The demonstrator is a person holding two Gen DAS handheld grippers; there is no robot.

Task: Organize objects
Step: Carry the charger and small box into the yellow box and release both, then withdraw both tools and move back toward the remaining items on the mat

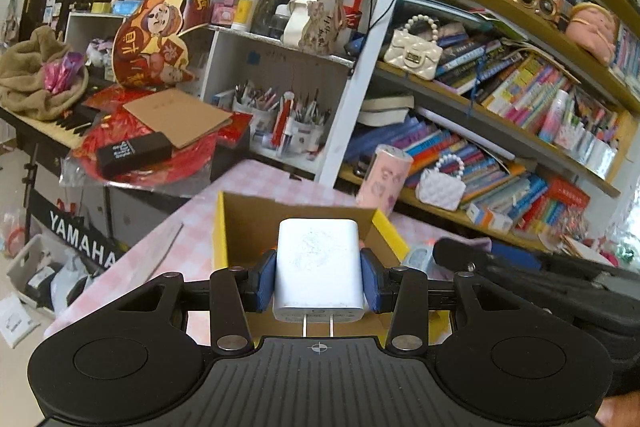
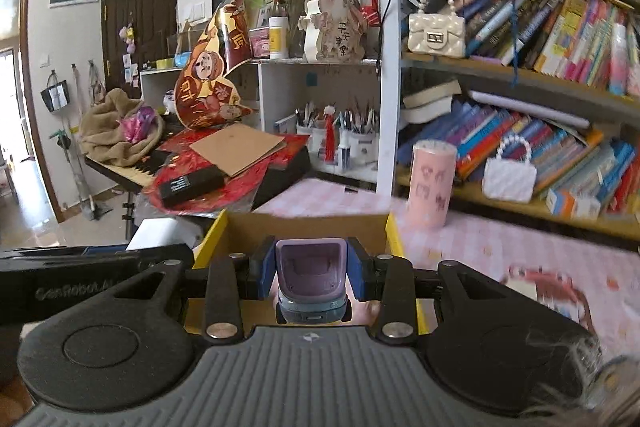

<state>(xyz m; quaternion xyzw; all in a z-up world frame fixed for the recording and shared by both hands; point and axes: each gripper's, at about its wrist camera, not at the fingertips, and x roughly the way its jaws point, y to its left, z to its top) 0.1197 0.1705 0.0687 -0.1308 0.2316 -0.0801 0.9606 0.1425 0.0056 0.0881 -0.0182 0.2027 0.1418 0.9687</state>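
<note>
The left gripper (image 1: pixel 319 277) is clamped on a white charger (image 1: pixel 319 267), its blue pads (image 1: pixel 267 281) pressed to both sides and the two metal prongs pointing back toward the camera. The charger is held over the box (image 1: pixel 230 227), an open cardboard box with yellow outer walls, above its near part.

The right gripper (image 2: pixel 312 275) is closed on a toy car (image 2: pixel 311 283) — purple body, grey-blue front, small wheels showing below — with a blue pad (image 2: pixel 269 273) against each flank. The car hangs over the near edge of the same box (image 2: pixel 394 231). Each gripper's black body shows at the edge of the other's view, so the two sit side by side at the box.

The box rests on a pink checked cloth (image 2: pixel 500 239). To the right of the box on the cloth lies a blurred red and white thing (image 2: pixel 548 291) that cannot be made out. Beyond the box's far right corner stands a pink cylinder (image 2: pixel 432 183) with small printed figures.

Left of the box and farther back, a keyboard (image 1: pixel 68 125) carries a brown card (image 1: pixel 178 115), a black case (image 1: pixel 134 151) and red wrappings. Behind the box, pen cups (image 2: pixel 352 139) fill a white shelf unit. To the right of that, a bookshelf (image 2: pixel 520 75) holds rows of books and two quilted pearl-handled bags — one cream (image 2: pixel 436 31), one white (image 2: pixel 509 175).
</note>
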